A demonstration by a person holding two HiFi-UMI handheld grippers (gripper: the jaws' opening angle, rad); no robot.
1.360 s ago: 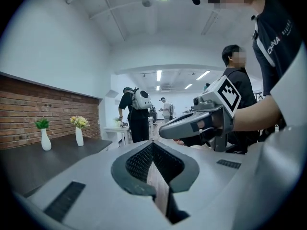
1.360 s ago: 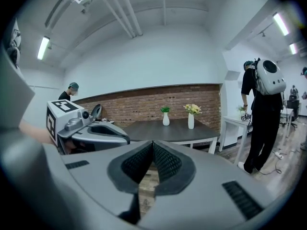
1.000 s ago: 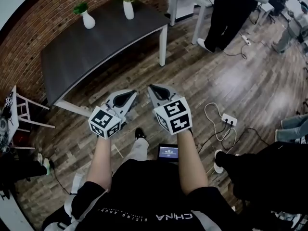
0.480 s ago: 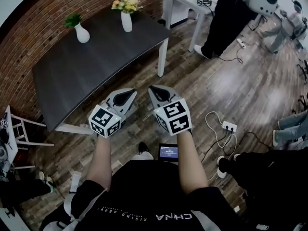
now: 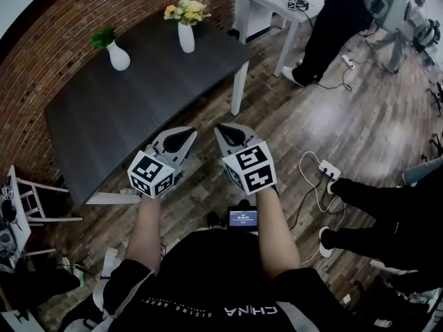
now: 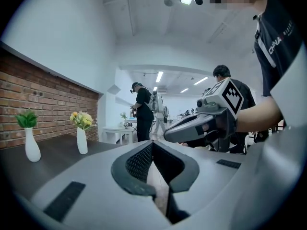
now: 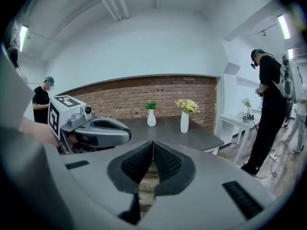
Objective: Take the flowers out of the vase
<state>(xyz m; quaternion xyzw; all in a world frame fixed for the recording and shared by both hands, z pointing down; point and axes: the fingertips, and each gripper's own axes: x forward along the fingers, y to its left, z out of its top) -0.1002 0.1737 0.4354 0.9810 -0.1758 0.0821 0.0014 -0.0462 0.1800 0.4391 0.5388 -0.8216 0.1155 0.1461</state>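
Fingers on our left gripper (image 6: 152, 146) and right gripper (image 7: 152, 144) sit pressed together, empty. We see the flowers (image 5: 185, 9) in a white vase (image 5: 187, 39) on the table (image 5: 138, 106), well apart from us. The stems are likely light and crushable; we should pinch them gently just above the rim.

Vase (image 5: 186, 39): white, narrow-necked, standing upright near the far corner of the dark surface (image 5: 138, 109). Flowers (image 5: 185, 9): yellow and cream bunch, stems seated in the vase.

Black lettered T-shirt (image 5: 208, 282); grey left hand-held gripper (image 5: 188, 131) and right hand-held gripper (image 5: 220, 127) bear black-white marker cubes (image 5: 151, 174) (image 5: 249, 168).
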